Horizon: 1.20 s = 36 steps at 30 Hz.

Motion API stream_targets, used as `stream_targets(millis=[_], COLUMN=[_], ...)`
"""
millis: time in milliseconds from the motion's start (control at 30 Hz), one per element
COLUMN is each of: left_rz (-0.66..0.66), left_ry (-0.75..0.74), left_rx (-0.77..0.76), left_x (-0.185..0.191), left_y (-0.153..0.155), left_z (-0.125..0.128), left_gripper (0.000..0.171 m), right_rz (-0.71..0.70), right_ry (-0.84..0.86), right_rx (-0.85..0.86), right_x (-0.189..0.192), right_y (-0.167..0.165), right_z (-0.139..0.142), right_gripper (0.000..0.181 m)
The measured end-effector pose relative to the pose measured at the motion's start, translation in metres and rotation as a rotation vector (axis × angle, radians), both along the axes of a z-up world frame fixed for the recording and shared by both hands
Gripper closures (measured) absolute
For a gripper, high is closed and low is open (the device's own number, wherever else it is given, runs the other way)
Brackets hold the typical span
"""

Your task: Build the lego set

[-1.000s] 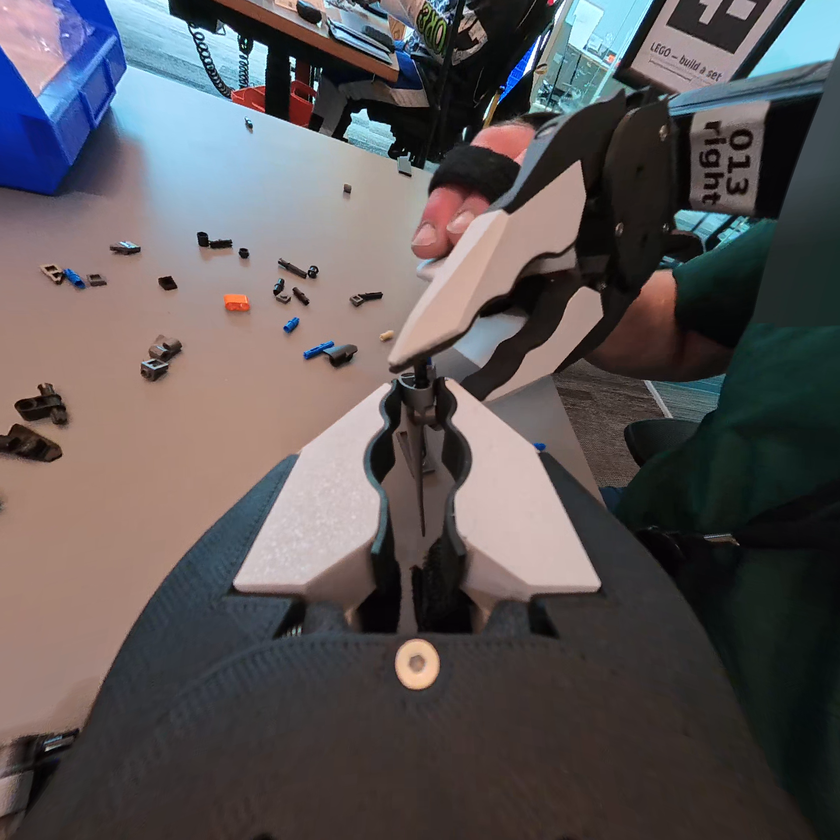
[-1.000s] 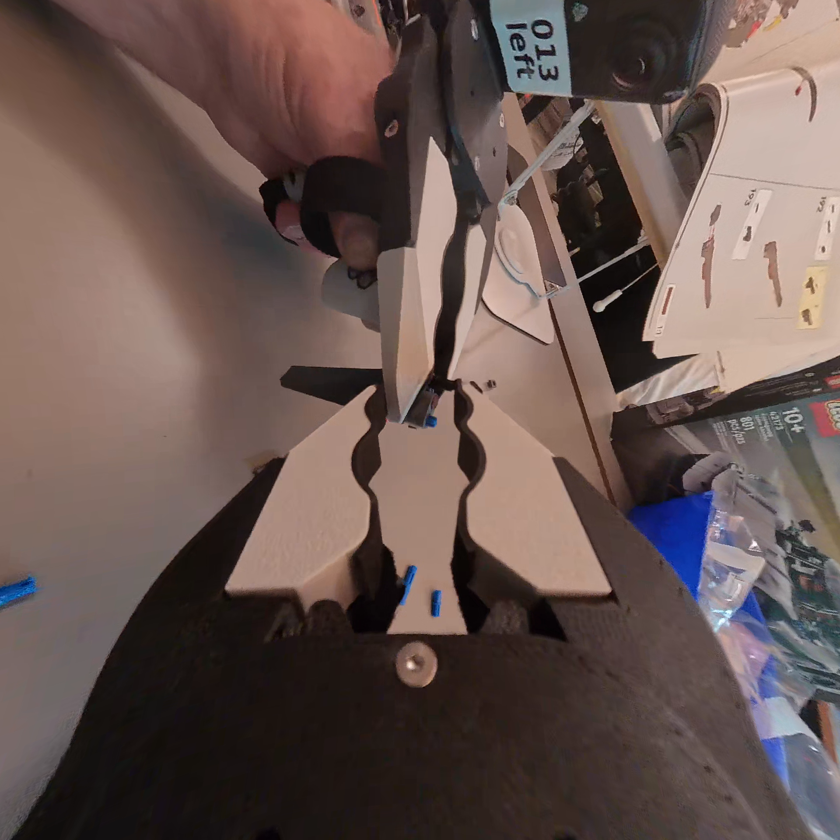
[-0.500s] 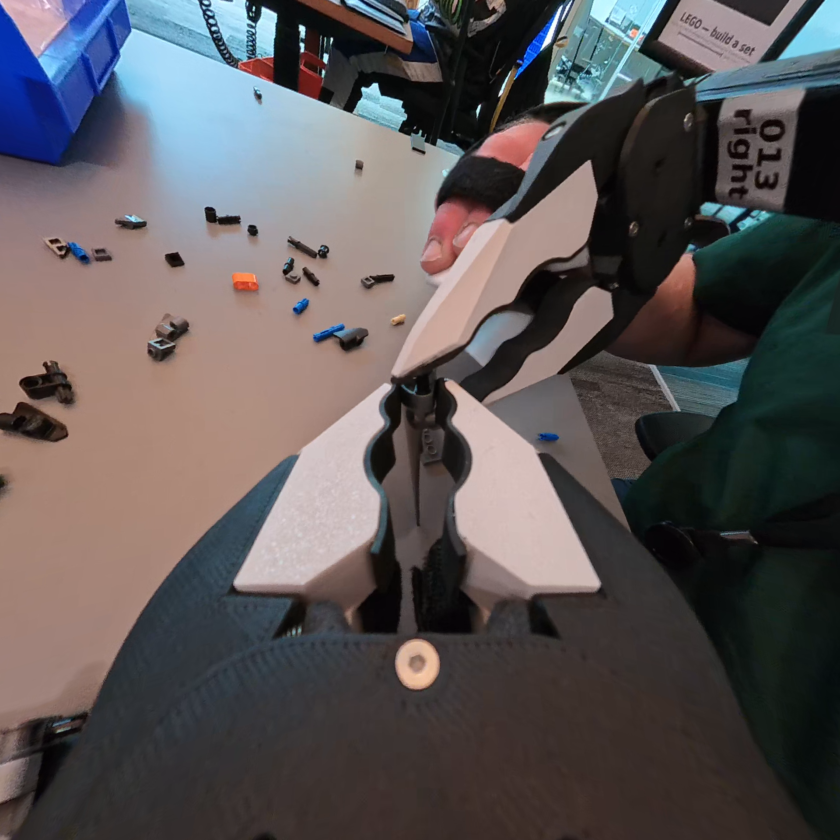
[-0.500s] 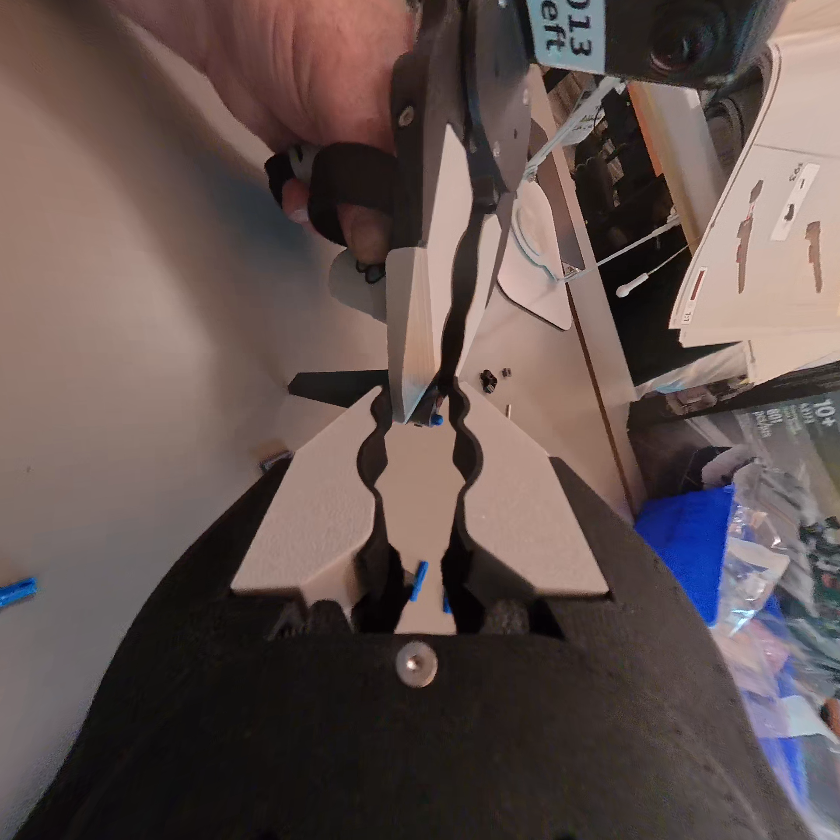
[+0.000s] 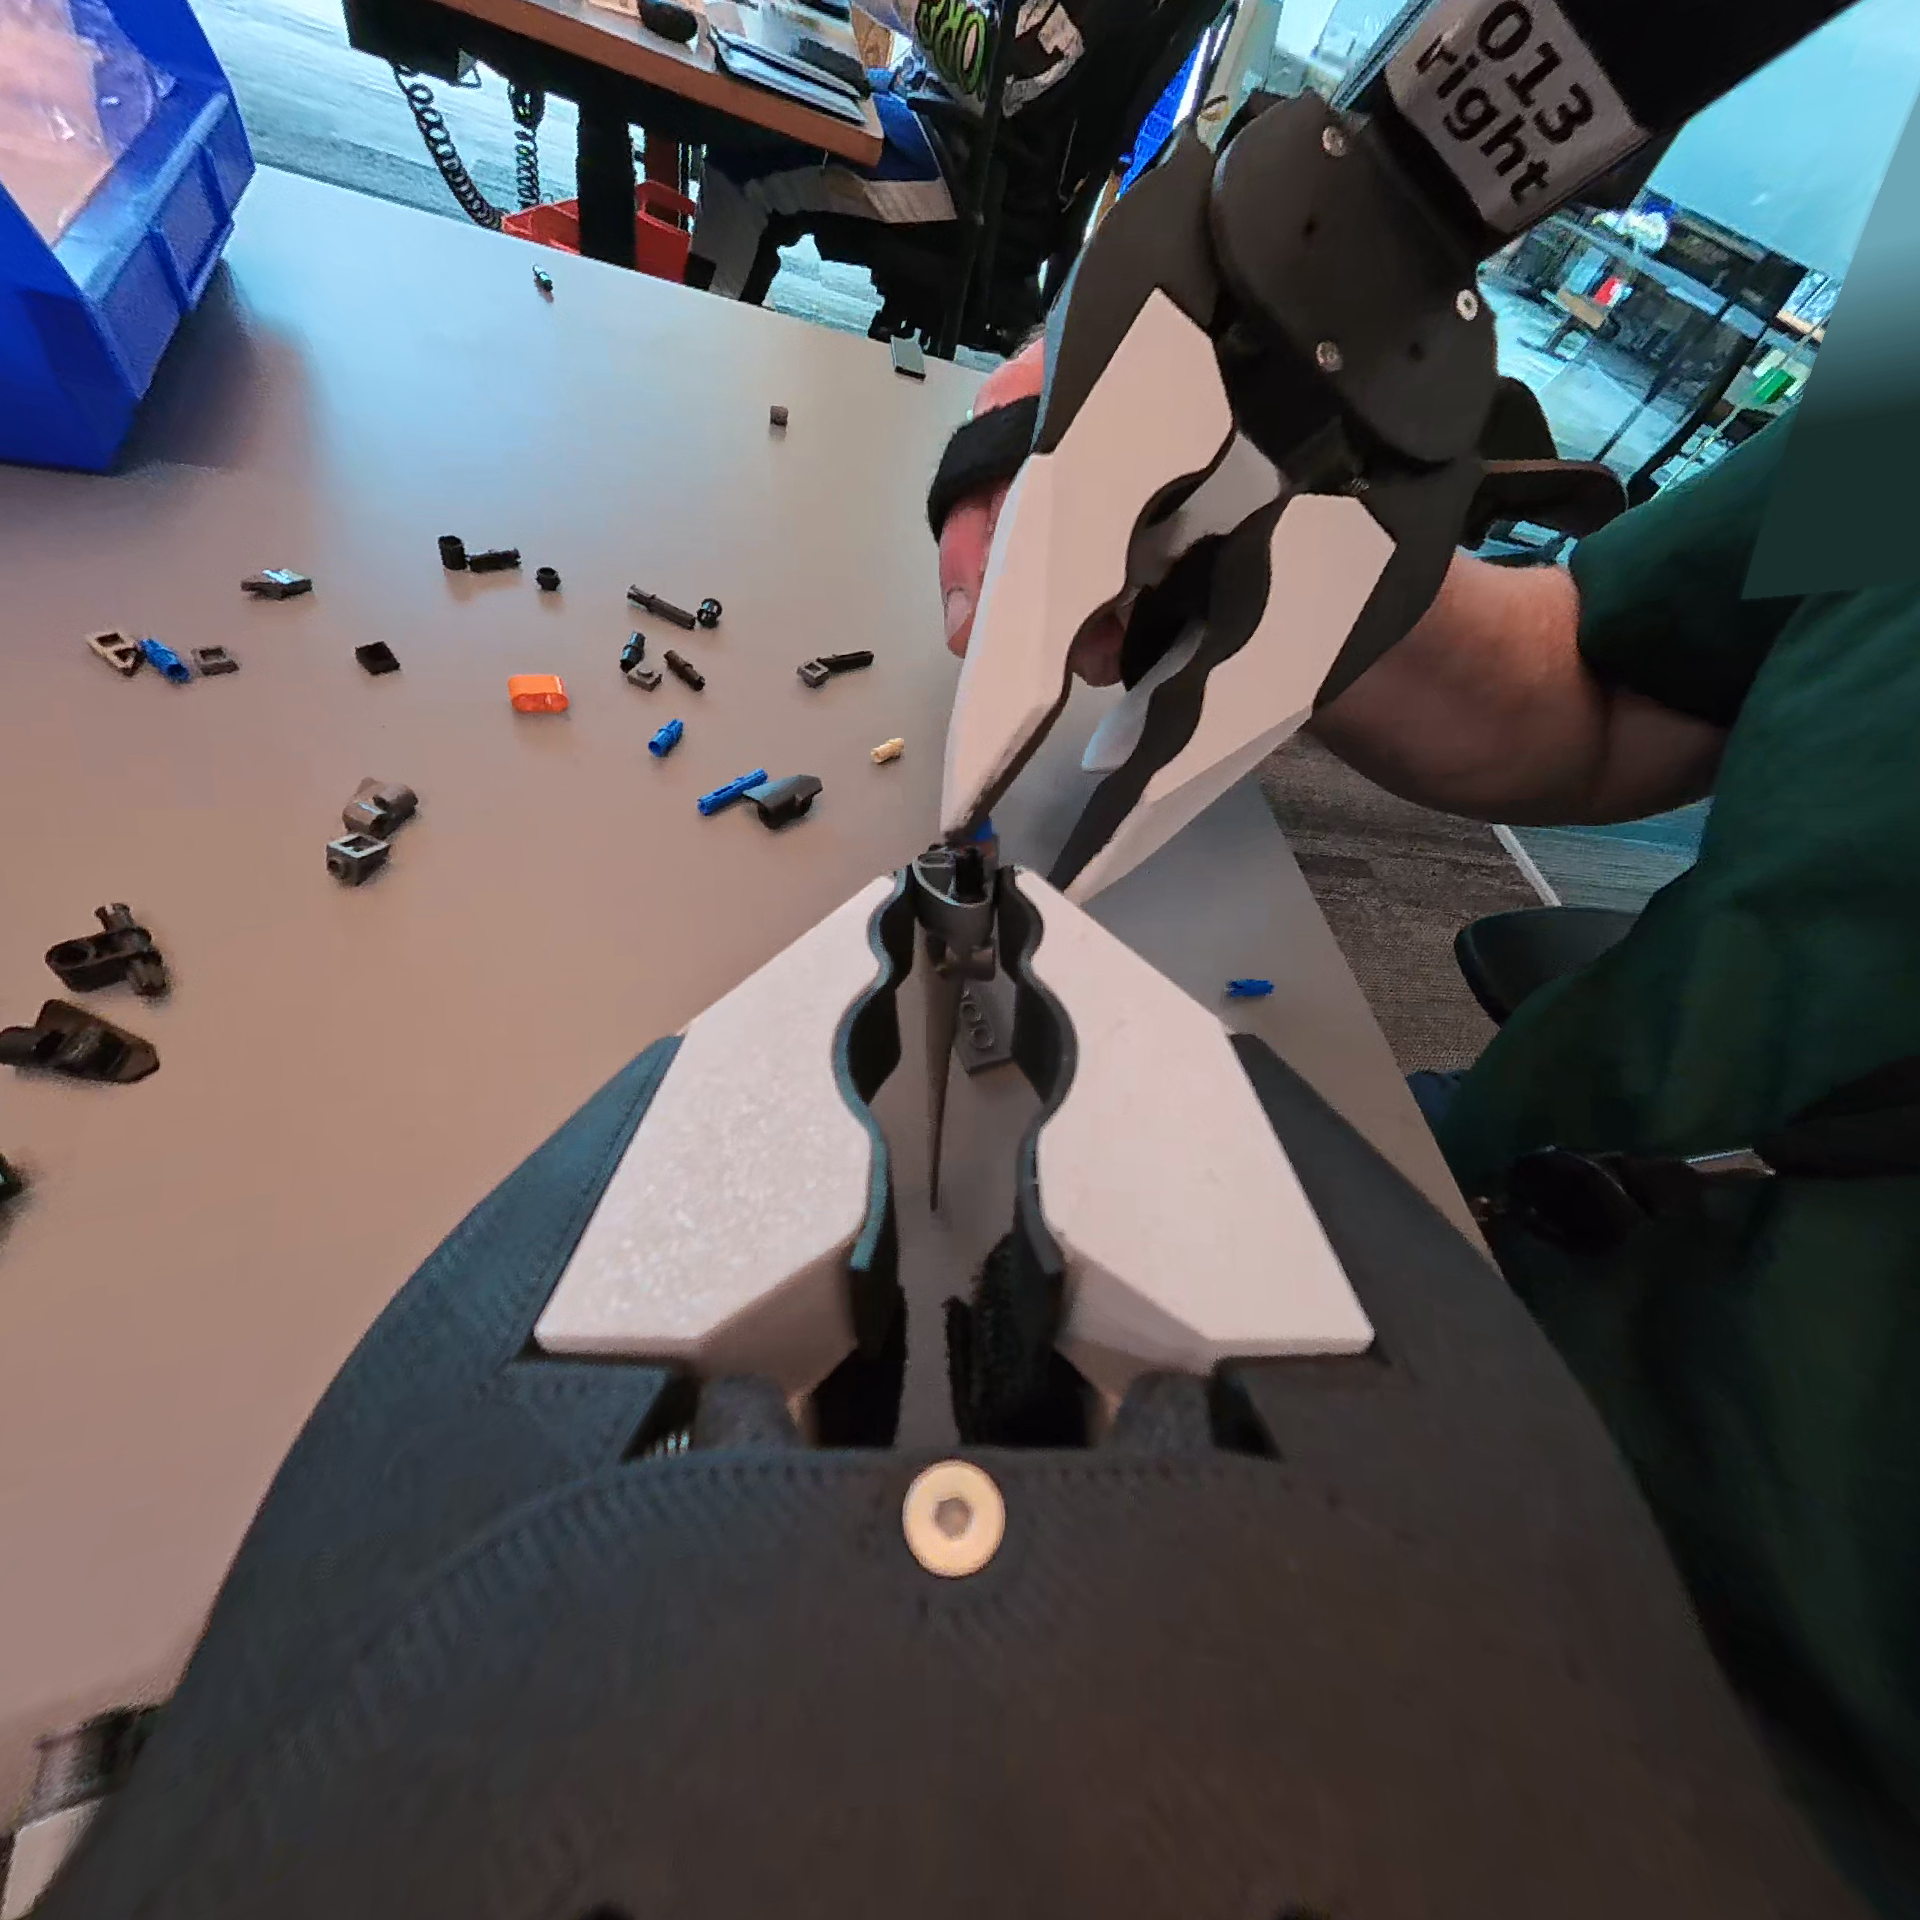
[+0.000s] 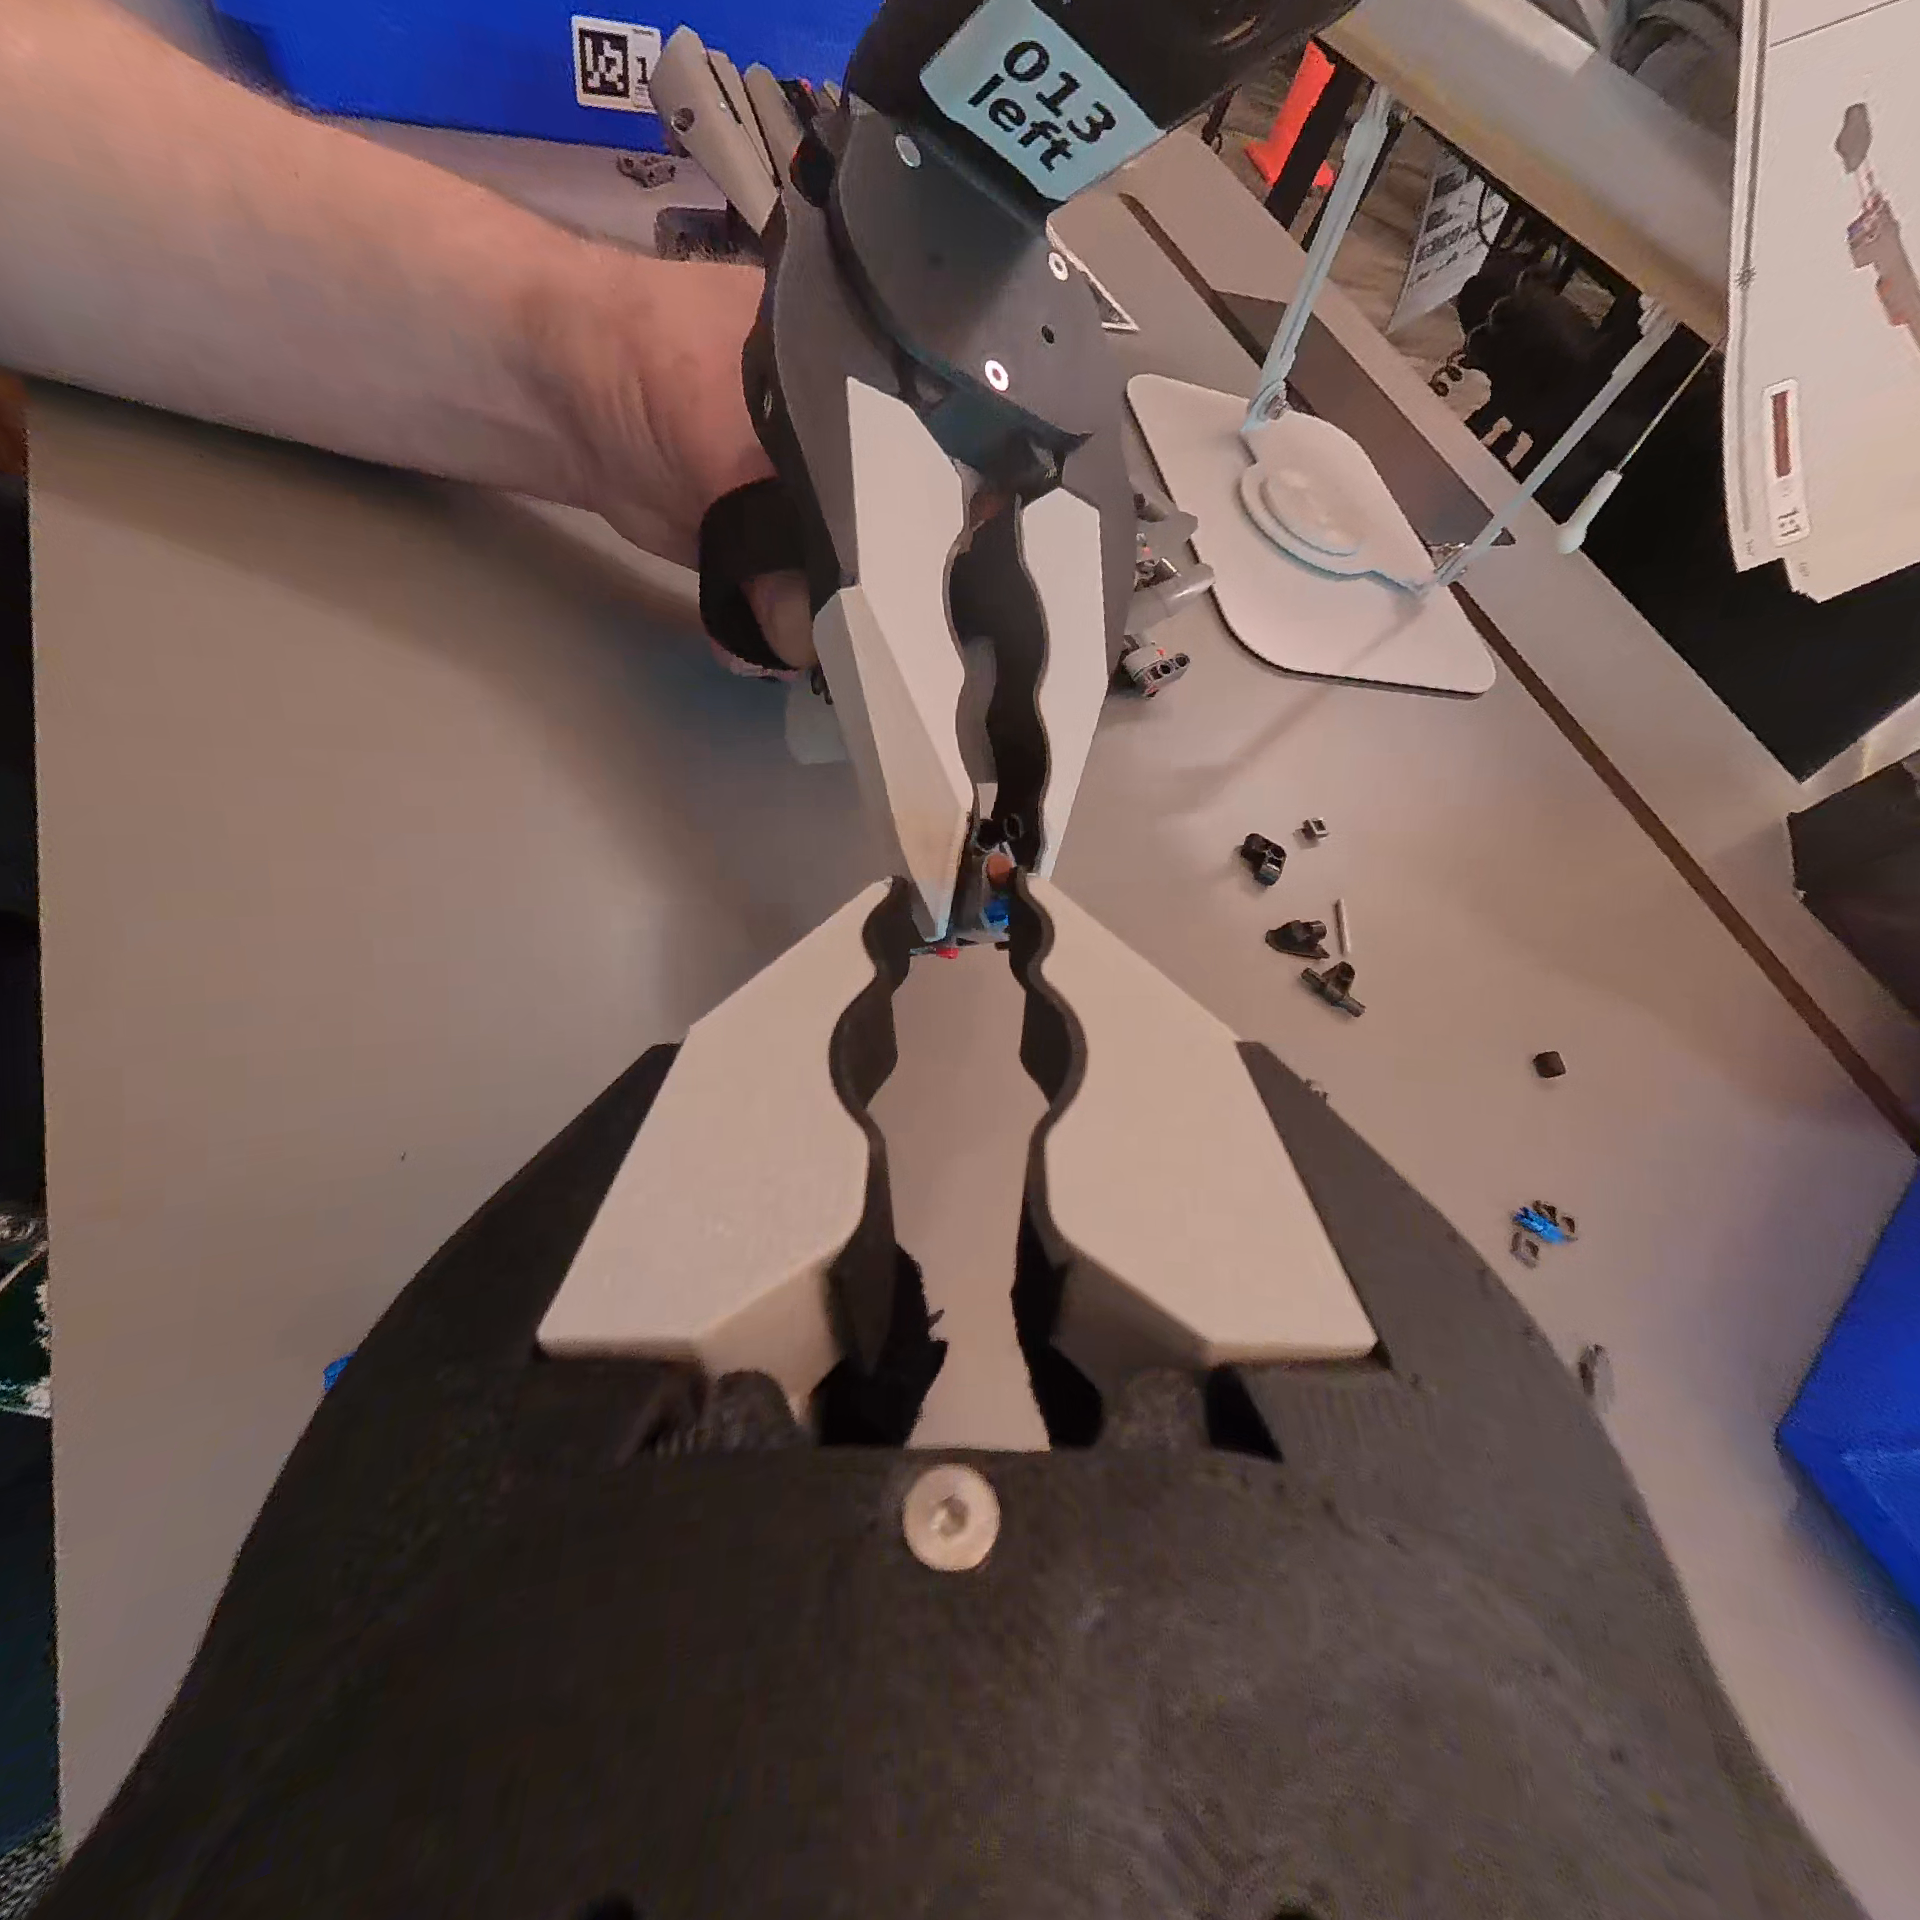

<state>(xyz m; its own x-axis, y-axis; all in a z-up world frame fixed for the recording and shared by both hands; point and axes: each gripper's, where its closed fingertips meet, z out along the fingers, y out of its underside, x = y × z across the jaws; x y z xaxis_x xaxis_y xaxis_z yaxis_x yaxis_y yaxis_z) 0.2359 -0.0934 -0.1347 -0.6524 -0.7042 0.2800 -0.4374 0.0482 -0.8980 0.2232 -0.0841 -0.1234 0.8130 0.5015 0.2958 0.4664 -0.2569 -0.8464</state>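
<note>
My left gripper (image 5: 956, 883) is shut on a small grey lego assembly (image 5: 948, 914), a cone-like part with a thin spike pointing back between the fingers. It also shows in the right wrist view (image 6: 987, 883), coming down from above with the assembly (image 6: 982, 899) in its tips. My right gripper (image 6: 958, 890) is open, its tips on either side of the assembly's end. In the left wrist view, the right gripper (image 5: 1013, 852) comes from the upper right, one fingertip (image 5: 966, 816) touching a blue piece (image 5: 983, 828) on top of the assembly.
Loose parts lie on the grey table (image 5: 520, 436): an orange piece (image 5: 538, 693), blue pins (image 5: 730, 792), black and grey pieces (image 5: 104, 951). A blue bin (image 5: 94, 260) stands far left. A booklet (image 6: 1829, 312), a white stand base (image 6: 1340, 551) and black parts (image 6: 1309, 940) lie to the right. Less than 4 cm separates the two grippers' tips.
My right gripper's jaws have narrowed around the assembly's end and the gripper has swung more upright over it. My left gripper keeps its hold on the grey assembly.
</note>
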Motion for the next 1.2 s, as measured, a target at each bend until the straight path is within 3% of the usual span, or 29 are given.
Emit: stream_targets(millis=[133, 200, 333, 533, 633, 1100, 1200], left_rz=[-0.015, -0.039, -0.056, -0.053, -0.052, -0.083, -0.098], left_ry=[0.028, 0.053, 0.057, -0.021, -0.054, -0.042, -0.036], left_rx=[-0.008, 0.001, 0.088, 0.025, 0.020, -0.064, -0.010], left_x=[-0.001, -0.004, -0.006, -0.007, -0.006, -0.010, -0.014], left_y=[0.001, 0.000, -0.003, -0.001, -0.002, -0.003, -0.004], left_z=[-0.007, -0.015, -0.023, -0.004, 0.000, 0.006, 0.003], left_gripper=[0.157, 0.158, 0.158, 0.158, 0.158, 0.158, 0.158], right_rz=[-0.009, -0.020, -0.022, -0.037, -0.006, 0.007, 0.011], right_ry=[0.024, 0.023, 0.023, 0.220, 0.285, 0.373, 0.371], right_rx=[0.000, 0.021, 0.001, -0.119, -0.093, -0.031, -0.037], right_x=[0.000, 0.002, 0.003, 0.007, 0.000, -0.003, -0.006], right_y=[-0.001, -0.001, -0.001, -0.004, -0.003, -0.004, -0.005], right_z=[-0.004, -0.003, -0.008, -0.018, -0.012, -0.004, -0.006], right_gripper=[0.169, 0.181, 0.181, 0.150, 0.162, 0.165, 0.164])
